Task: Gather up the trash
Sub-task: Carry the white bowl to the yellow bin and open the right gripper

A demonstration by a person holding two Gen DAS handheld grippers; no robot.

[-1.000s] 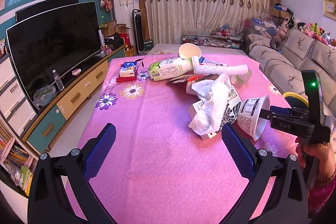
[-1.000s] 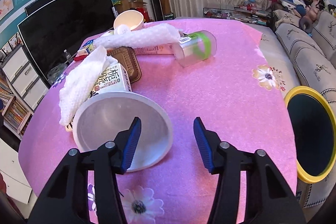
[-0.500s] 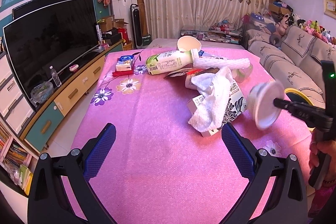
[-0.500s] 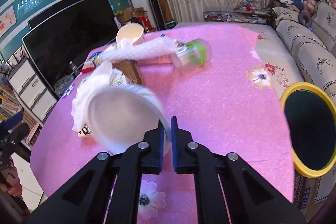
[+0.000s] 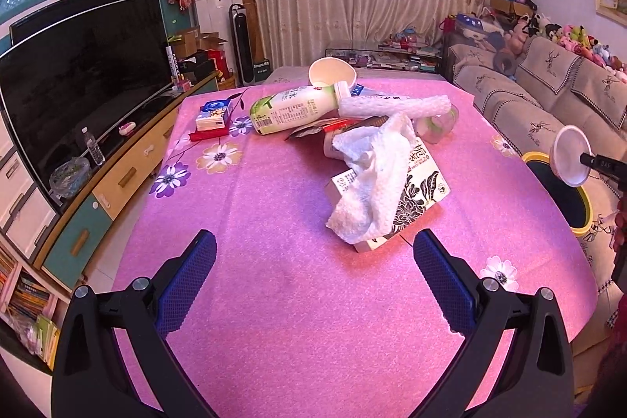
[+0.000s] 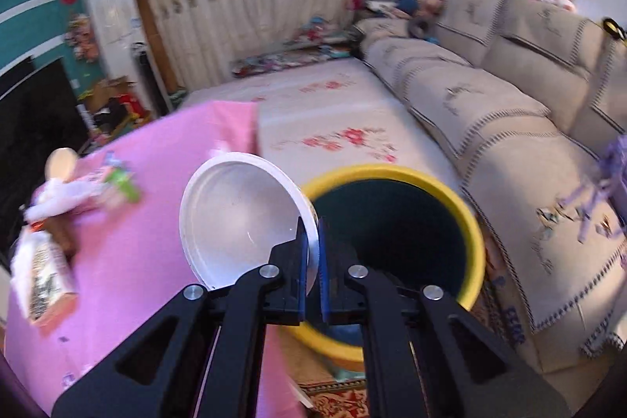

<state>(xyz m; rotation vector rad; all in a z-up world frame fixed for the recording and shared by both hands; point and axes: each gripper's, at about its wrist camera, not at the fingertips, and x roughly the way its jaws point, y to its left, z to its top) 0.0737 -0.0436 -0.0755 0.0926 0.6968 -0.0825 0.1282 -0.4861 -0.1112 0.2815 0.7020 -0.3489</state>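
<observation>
Right gripper [image 6: 312, 253] clenched on rim of white cup [image 6: 243, 222]; cup, a second ago on pink table [image 5: 294, 300], now carried off table edge, at 9 o'clock of yellow-rimmed bin [image 6: 395, 234] mouth. Judgement: release into bin next. Left gripper [image 5: 313, 277] released, empty, over table; tissue [image 5: 372, 183] and carton [image 5: 419, 194] at its 12 o'clock. Writing: Chinese characters on carton and bottle [image 5: 294, 108], not legible.

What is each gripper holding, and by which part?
Right gripper pinches the white plastic cup by its rim; left gripper holds nothing.
</observation>
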